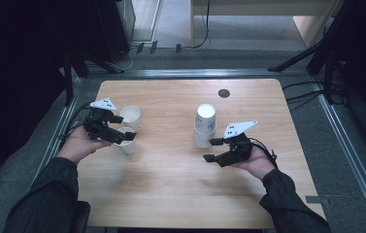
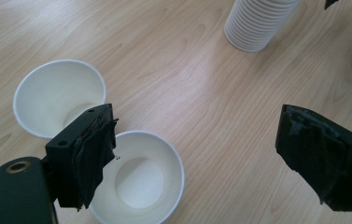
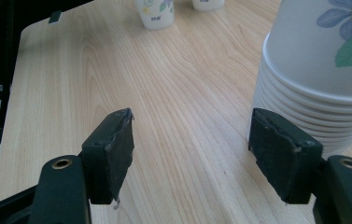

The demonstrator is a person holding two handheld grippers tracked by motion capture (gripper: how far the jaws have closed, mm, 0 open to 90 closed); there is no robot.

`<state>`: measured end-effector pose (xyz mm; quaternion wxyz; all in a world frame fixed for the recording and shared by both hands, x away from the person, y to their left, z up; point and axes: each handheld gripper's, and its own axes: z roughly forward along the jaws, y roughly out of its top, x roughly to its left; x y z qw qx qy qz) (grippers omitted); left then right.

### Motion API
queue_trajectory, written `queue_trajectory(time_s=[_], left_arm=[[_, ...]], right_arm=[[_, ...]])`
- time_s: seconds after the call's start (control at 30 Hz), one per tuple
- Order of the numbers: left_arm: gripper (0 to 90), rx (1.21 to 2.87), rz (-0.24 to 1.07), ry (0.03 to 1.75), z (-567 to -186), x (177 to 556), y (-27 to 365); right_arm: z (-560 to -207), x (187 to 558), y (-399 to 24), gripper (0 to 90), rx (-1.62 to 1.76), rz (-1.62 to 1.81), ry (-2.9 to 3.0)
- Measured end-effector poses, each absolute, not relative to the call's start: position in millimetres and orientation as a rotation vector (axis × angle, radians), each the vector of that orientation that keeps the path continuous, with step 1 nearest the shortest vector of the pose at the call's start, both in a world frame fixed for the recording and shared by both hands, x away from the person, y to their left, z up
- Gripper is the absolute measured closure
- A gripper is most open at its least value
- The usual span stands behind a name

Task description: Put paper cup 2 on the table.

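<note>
A: What's nearest the person's edge of the table (image 1: 171, 204)?

B: The two hands. The right gripper (image 1: 213, 150) sits toward the right edge, just beside the cup stack (image 1: 205, 125). Its jaws stand wide with nothing between them; in the right gripper view the stack (image 3: 323, 84) is just outside one jaw, not pressed.

A: And the left gripper (image 1: 122, 127)?

B: Toward the left edge, above two loose cups. Its jaws are wide too, and nothing is clamped. In the left gripper view one jaw hangs over the rim of the near cup (image 2: 138, 186), while the other jaw is well apart over bare wood.

A: Where exactly are the cups?

B: The near cup (image 1: 128, 144) stands upright, mouth up, by the left edge. The far cup (image 1: 130, 117) stands just behind it, also upright; from the left gripper's camera the far cup (image 2: 59, 95) is just beside the near one, and whether their rims touch I cannot tell.

A: Anything farther back?

B: A dark round disc (image 1: 224, 93) near the far edge.
</note>
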<state>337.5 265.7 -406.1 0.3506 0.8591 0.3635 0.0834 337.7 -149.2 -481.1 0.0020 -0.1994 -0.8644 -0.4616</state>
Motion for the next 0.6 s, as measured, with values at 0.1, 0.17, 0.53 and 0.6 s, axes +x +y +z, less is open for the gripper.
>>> queue_trajectory(time_s=[0.1,0.17,0.53,0.6], left_arm=[[12.8,2.209,0.208,0.939,-407,337,257],[12.9,2.199,0.202,0.921,-407,336,251],[13.1,2.18,0.177,0.845,-417,332,219],[13.1,2.188,0.181,0.833,-420,331,213]], right_arm=[[-481,337,-150,31.6,-0.626,-1.453,-2.712],[-481,337,-150,31.6,-0.622,-1.459,-2.716],[-479,337,-153,31.6,-0.62,-1.477,-2.716],[-479,337,-153,31.6,-0.624,-1.475,-2.716]])
